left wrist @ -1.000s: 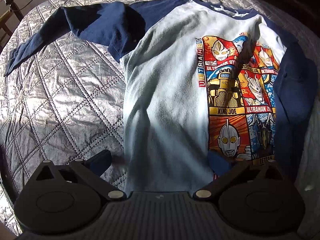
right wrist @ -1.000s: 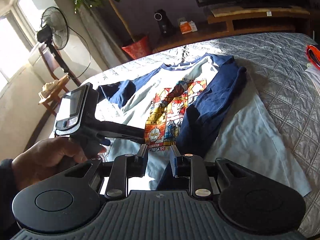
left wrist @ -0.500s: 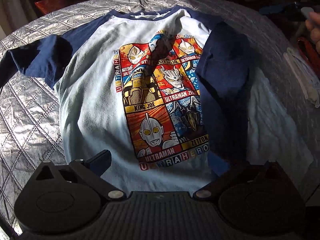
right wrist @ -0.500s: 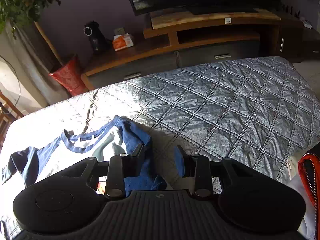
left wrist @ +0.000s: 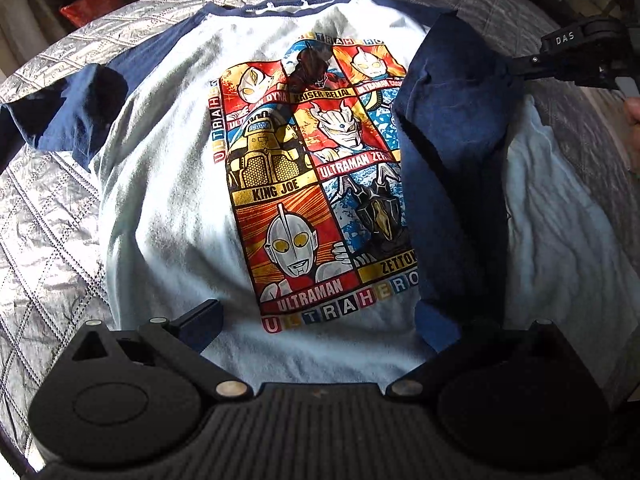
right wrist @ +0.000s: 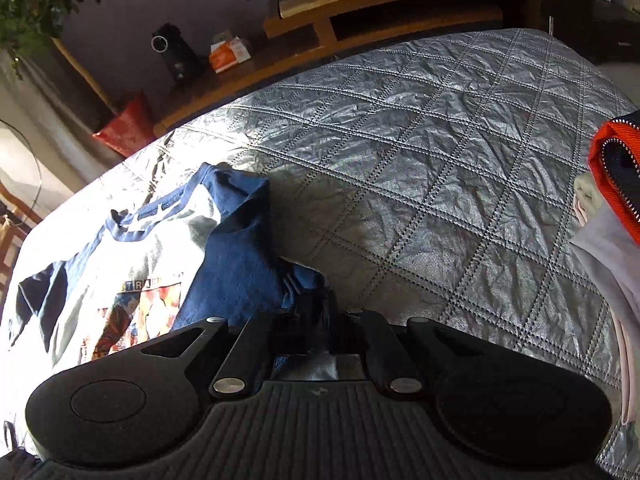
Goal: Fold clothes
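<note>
Though the right gripper (right wrist: 320, 320) has just been closing and now pinches the navy sleeve (left wrist: 452, 128), near the bed's (right wrist: 440, 160) middle, a thin bite could slip when lifted, undoing the shirt's (left wrist: 168, 200) fold; the left gripper (left wrist: 318, 320) hovers, fingers apart.

Shirt (left wrist: 168, 184) lies flat on quilted bedcover (right wrist: 440, 152), collar toward the far edge. One sleeve (left wrist: 448, 128) is folded inward across the shirt's right side (covering part of the print). Other sleeve (left wrist: 68, 120) extends left. A clothing pile (right wrist: 612, 200) sits at right. Behind the bed: a low cabinet (right wrist: 360, 12).
</note>
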